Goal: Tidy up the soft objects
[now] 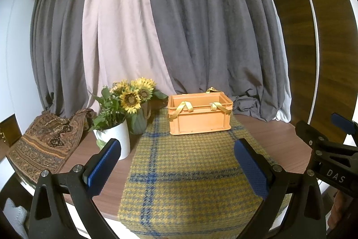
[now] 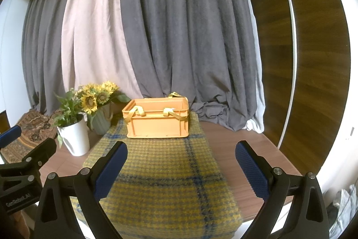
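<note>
While both tools hover above the near end of the table, my left gripper [image 1: 177, 162] has its blue-padded fingers spread wide with nothing between them, and my right gripper [image 2: 181, 166] likewise stands spread and empty. Below both lies the yellow-and-blue houndstooth woollen blanket [image 1: 179, 176], flat along the brown wooden table [image 1: 264, 140] and draped over its near edge. At the blanket's far end stands the orange plastic crate with yellow ribbon handles [image 1: 199, 117] (upright; its contents cannot be seen). Left of the crate: a white ribbed pot of greenery [image 1: 117, 138] and a green vase of sunflowers [image 1: 136, 104], just beside each other. Farther left lies a brown patterned cloth [image 1: 47, 145], crumpled. Grey and pale pink curtains [image 1: 201, 26] hang behind.
</note>
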`<state>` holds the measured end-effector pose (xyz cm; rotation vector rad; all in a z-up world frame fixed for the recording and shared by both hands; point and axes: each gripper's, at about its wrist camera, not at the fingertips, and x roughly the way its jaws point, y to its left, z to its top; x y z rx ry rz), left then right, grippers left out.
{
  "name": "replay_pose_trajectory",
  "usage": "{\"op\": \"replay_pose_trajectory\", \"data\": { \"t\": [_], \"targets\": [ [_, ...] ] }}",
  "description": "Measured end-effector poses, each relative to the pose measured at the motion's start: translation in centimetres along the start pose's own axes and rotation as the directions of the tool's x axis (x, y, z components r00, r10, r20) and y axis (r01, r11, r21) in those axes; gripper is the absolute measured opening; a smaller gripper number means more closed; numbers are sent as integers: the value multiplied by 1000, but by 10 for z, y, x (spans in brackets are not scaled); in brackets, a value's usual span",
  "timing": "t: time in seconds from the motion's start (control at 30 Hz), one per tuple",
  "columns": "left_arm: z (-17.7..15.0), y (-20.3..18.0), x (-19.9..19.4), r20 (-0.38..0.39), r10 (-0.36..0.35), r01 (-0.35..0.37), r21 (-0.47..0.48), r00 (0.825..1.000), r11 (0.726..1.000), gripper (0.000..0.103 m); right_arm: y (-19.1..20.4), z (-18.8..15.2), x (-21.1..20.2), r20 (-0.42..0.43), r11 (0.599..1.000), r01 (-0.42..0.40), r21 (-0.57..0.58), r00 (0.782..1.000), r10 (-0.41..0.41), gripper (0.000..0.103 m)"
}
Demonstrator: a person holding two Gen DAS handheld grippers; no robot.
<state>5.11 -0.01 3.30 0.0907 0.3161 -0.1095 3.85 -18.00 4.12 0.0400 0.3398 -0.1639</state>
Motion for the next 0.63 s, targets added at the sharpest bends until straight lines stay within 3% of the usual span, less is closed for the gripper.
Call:
{"op": "replay_pose_trajectory", "data": {
  "t": [0.63],
  "targets": [
    [-1, -2, 4, -3, -3, 3, -1, 1000, 1000, 103, -2, 1, 2, -6, 1000, 0, 4, 1000, 0, 98]
  ]
}}
